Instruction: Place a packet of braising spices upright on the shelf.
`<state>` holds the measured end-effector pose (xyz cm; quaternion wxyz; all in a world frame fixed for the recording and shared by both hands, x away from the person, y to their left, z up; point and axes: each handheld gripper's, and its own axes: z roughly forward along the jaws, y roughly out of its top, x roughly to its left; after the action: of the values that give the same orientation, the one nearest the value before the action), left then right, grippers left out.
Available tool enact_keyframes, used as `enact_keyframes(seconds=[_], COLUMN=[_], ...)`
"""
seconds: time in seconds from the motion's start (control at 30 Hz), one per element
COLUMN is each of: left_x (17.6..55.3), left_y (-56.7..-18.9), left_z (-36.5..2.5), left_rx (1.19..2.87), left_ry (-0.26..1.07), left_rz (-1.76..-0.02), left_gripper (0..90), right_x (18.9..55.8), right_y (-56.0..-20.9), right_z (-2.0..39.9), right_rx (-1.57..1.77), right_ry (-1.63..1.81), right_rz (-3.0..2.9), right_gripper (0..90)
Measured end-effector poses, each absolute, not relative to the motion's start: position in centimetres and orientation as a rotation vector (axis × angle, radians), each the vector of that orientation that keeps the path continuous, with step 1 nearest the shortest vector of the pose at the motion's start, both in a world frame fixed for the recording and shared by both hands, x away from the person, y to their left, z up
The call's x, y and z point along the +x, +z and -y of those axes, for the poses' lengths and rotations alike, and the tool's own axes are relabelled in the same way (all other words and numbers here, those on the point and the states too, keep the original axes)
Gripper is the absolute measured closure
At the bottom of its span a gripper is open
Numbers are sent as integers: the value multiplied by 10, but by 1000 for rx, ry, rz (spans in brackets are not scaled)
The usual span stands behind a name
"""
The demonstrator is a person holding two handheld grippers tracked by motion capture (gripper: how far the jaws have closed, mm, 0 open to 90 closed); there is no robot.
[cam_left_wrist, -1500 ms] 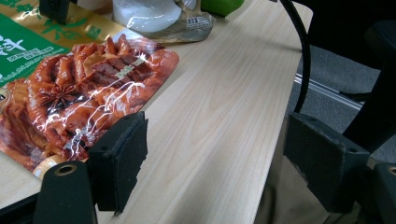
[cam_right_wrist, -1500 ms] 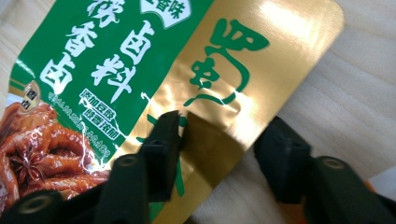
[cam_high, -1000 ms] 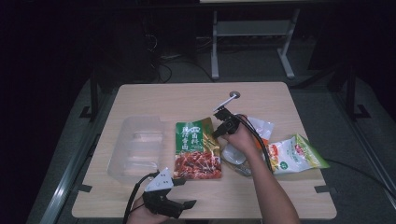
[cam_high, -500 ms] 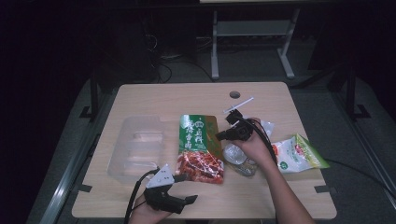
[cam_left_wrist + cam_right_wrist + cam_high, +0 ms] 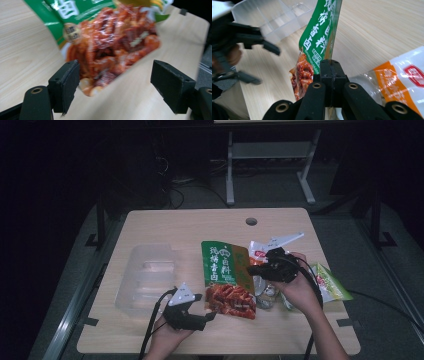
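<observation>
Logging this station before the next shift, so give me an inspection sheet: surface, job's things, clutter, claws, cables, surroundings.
Surface: wooden table, cable hole near far edge.
Job's things: green snack bag, right edge pinched and lifted; clear tray at left.
Clutter: white-orange packet, green packet, clear packets under the right hand.
Claws: right claw shut on the snack bag; left claw open, facing the bag's lower end.
Cables: one trails from each claw.
Surroundings: dark floor, metal frame behind.

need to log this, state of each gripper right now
left gripper: open, holding nothing.
right gripper: shut on the green snack packet.
</observation>
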<state>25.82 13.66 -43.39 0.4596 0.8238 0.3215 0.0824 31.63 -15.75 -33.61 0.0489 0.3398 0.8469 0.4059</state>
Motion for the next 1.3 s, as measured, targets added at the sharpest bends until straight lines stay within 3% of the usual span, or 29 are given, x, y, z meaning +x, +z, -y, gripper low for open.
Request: enact_keyframes(seconds=[0.1, 0.47, 0.63, 0.8, 1.0, 1.3], left_x=[272, 318, 325, 322, 316, 315], left_y=[-438, -451, -456, -456, -457, -462], left_z=[-129, -117, -114, -115, -109, -105], left_rx=[2046, 2051, 2077, 2071, 2098, 2113], left_ry=[190, -23, -66, -31, -34, -31], left_rz=[-808, -875, -858, -847, -820, -812], left_gripper=[247, 499, 666, 890, 899, 898], right_x=[312, 322, 325, 326, 329, 339], right_y=[-339, -376, -385, -392, -400, -417], right_z=[167, 185, 186, 192, 200, 193], right_rx=[1044, 1163, 1190, 1230, 1294, 1365], right_ry=[1237, 1262, 1265, 1285, 1312, 1319], right_rz=[-2569, -2549, -2554, -2537, -2507, -2526], right_gripper=[899, 898, 898, 897, 868, 674])
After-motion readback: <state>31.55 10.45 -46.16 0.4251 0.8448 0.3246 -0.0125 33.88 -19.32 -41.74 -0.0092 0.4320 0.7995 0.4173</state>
